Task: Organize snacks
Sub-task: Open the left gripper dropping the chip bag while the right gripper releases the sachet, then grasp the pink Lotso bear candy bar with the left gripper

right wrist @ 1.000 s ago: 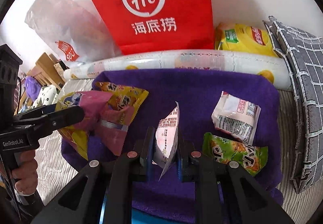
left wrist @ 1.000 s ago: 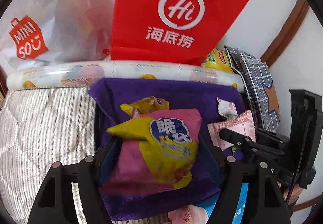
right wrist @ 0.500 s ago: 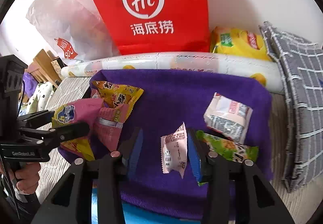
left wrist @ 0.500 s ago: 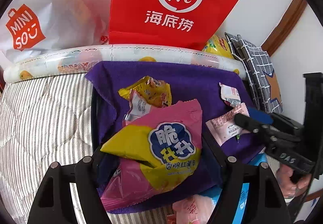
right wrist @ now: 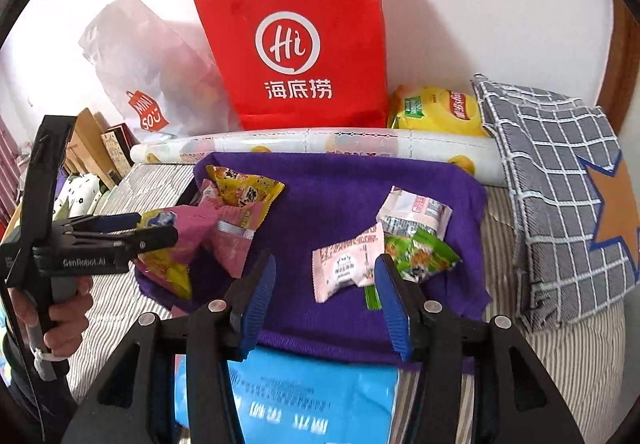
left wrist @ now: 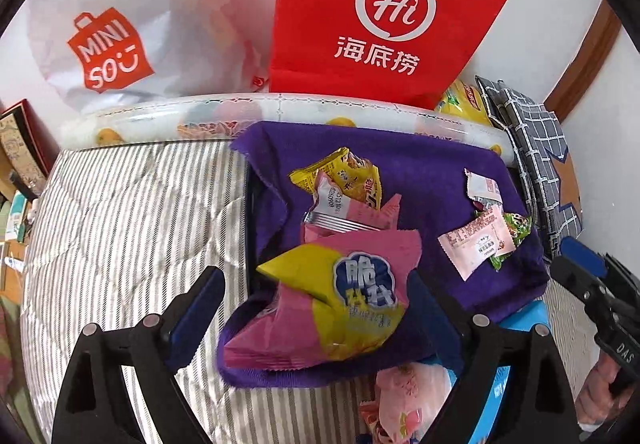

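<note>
Left tool (left wrist: 316, 308) wide, just opened, pink-yellow chip bag (left wrist: 332, 304) loose between pads on purple cloth (left wrist: 420, 172). Right tool (right wrist: 326, 298) half open, just released, small pink packet (right wrist: 348, 268) ahead. Light, crinkly, slippery; pinch sealed edge.

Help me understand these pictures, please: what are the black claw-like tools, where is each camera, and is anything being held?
No robot here: a person holds a hand-held two-finger gripper in each hand, each with a fisheye camera looking along its fingers. One view looks out from the left gripper, the other from the right gripper; each view also shows the other tool from the side. On a purple towel spread over a striped bed lie snack packets. The left jaws have just been opening around the big pink-and-yellow chip bag, which lies free. The right jaws have also just been opening, and the small pink packet now lies loose on the towel. So nothing is held.
</note>
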